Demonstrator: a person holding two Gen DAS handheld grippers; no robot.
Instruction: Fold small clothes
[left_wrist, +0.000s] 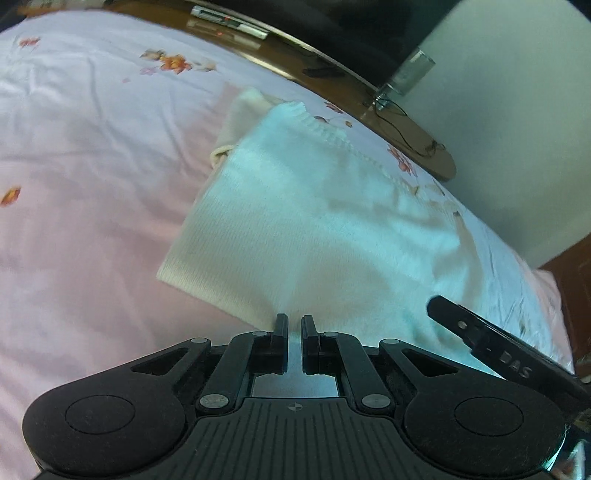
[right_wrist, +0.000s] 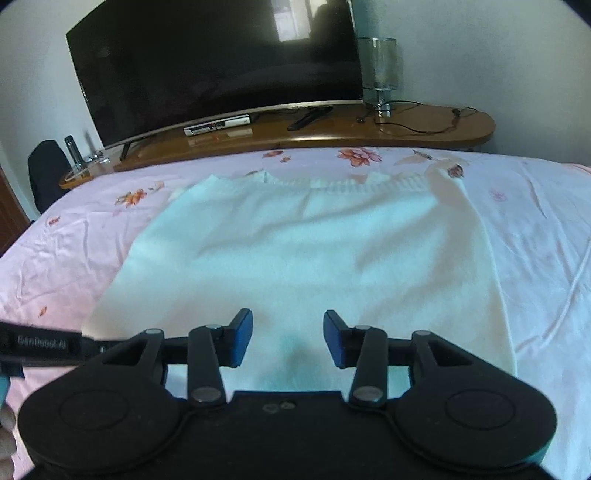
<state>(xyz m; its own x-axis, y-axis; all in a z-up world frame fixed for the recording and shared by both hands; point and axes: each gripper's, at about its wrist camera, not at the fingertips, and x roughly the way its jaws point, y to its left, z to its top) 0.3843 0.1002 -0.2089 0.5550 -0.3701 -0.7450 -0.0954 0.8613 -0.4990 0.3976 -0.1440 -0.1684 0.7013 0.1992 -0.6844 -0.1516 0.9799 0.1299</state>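
White knit sweater (right_wrist: 295, 258) lies flat on the pink floral bedsheet (right_wrist: 546, 236). I see my left gripper (left_wrist: 294, 325) clenched at its near hem, my right gripper (right_wrist: 288, 338) released above it, jaws spread.

The sweater (right_wrist: 314, 251) is white with ribbed knit. The bed sheet (right_wrist: 535, 229) is pale pink with orange-red flowers. The shelf (right_wrist: 332, 134) is brown wood, the television (right_wrist: 214, 62) black.
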